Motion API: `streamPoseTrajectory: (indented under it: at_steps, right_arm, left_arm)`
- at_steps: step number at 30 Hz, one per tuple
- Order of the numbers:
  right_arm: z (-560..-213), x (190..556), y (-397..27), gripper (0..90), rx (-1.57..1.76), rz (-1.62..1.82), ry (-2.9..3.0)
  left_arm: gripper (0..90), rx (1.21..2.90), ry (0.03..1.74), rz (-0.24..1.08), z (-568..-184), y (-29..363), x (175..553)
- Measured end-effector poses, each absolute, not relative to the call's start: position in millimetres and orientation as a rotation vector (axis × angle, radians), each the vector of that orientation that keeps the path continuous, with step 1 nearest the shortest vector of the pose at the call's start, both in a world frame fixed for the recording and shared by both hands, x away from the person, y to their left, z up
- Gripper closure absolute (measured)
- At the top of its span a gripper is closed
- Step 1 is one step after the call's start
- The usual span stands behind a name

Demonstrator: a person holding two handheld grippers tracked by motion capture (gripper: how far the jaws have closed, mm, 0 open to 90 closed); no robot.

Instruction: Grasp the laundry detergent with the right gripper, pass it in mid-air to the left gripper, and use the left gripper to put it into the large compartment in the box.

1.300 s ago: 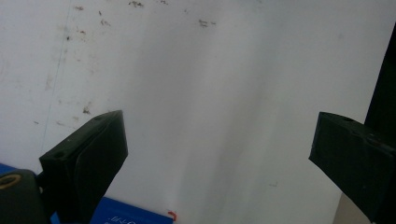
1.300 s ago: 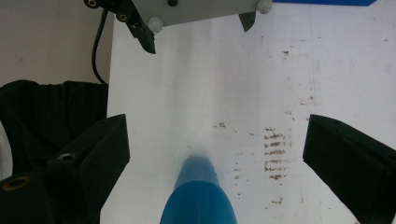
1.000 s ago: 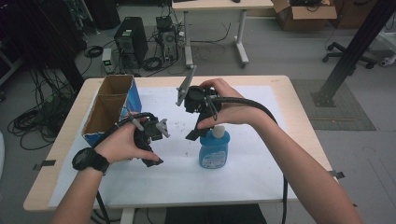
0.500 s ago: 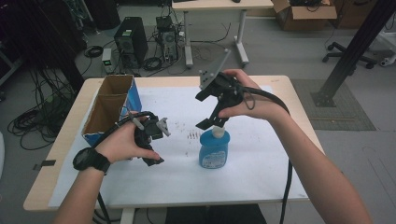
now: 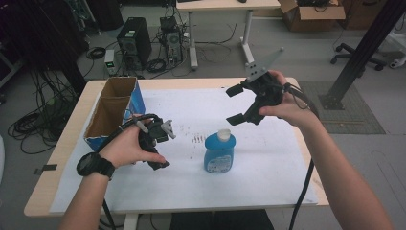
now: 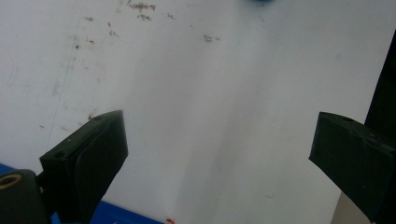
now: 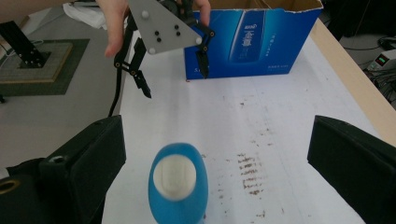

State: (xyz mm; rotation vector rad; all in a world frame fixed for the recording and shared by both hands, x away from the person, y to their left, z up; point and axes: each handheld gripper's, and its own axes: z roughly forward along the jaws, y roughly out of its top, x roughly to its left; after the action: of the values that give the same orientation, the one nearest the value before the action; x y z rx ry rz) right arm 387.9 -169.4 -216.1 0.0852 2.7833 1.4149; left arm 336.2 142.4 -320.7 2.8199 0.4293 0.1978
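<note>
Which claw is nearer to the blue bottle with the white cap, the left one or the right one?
Right. The right claw hangs open just above and behind the blue bottle, aimed down at its cap. The left claw is low over the table, off to the bottle's left.

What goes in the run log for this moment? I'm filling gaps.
right gripper: open, raised beside bottle | left gripper: open, empty | blue bottle: upright on table, ungripped | box: open, table's left
</note>
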Motion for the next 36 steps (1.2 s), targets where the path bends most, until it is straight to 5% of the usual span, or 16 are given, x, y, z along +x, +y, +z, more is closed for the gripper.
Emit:
streamPoseTrajectory:
  at_steps: [17,36]
  right_arm:
    - [-273.0,388.2,-207.4,4.0,0.085,1.554,2.780]
    - [-332.8,383.3,-198.7,5.1,0.107,1.607,2.814]
  left_arm:
    - [4.4,2.797,0.447,0.187,-320.5,141.6,336.2]
    - [4.4,2.785,0.445,0.185,-320.2,141.1,337.0]
